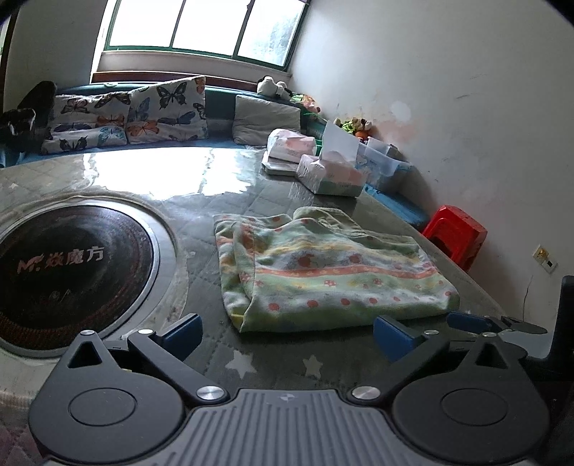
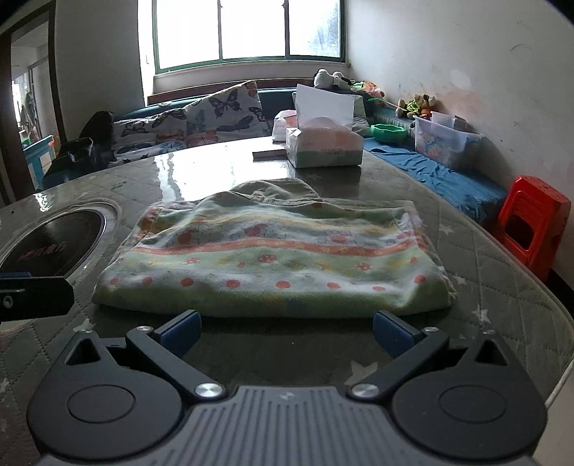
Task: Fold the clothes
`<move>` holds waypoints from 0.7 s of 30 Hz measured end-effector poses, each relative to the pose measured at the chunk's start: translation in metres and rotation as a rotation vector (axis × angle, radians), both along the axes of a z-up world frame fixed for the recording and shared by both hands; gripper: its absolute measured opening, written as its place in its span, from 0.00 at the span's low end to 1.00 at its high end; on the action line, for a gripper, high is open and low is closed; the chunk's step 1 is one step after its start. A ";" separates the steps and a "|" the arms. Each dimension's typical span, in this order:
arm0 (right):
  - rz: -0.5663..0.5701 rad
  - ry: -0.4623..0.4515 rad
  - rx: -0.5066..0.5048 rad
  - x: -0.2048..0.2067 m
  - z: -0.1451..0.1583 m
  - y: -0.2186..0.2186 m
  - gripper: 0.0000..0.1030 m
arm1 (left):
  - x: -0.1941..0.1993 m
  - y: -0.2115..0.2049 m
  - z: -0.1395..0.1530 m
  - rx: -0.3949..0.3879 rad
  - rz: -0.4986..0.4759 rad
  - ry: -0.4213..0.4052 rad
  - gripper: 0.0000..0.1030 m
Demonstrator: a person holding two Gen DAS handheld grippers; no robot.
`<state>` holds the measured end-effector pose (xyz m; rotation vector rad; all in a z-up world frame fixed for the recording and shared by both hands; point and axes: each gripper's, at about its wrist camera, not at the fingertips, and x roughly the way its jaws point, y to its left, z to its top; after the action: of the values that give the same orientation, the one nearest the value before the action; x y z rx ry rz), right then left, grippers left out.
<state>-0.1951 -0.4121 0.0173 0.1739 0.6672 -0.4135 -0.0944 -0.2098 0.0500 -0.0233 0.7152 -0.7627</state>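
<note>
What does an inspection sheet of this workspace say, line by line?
Surface: quilted table under a glossy cover, round cooktop set in it.
Job's things: one striped garment, folded, lying flat.
Clutter: tissue box, tissue pack, flat book at the far edge.
Grippers: left gripper and right gripper both open, apart from the garment.
Cables: nothing seen.
Surroundings: window, pillows, toys, red stool, bin.

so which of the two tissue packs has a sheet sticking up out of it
The nearer tissue pack, just behind the folded garment, has a white sheet standing up. The farther tissue pack behind it shows none.
</note>
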 end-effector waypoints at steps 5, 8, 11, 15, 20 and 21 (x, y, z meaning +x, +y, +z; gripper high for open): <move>-0.006 -0.002 0.001 -0.002 0.001 0.004 1.00 | -0.003 0.002 -0.002 0.029 0.009 0.011 1.00; -0.008 -0.003 0.003 -0.004 0.001 0.006 1.00 | -0.006 0.003 -0.004 0.043 0.011 0.015 1.00; -0.014 -0.003 0.009 -0.007 0.001 0.007 1.00 | -0.009 0.003 -0.005 0.055 0.012 0.023 1.00; -0.023 -0.006 0.025 -0.011 0.000 0.006 1.00 | -0.013 0.004 -0.006 0.072 0.017 0.023 1.00; -0.024 -0.004 0.028 -0.015 -0.001 0.008 1.00 | -0.019 0.003 -0.008 0.092 0.015 0.019 1.00; -0.024 -0.004 0.028 -0.015 -0.001 0.009 1.00 | -0.020 0.003 -0.008 0.094 0.013 0.020 1.00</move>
<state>-0.2104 -0.4032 0.0167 0.2088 0.6679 -0.4269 -0.1139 -0.2072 0.0418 0.0496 0.7690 -0.7166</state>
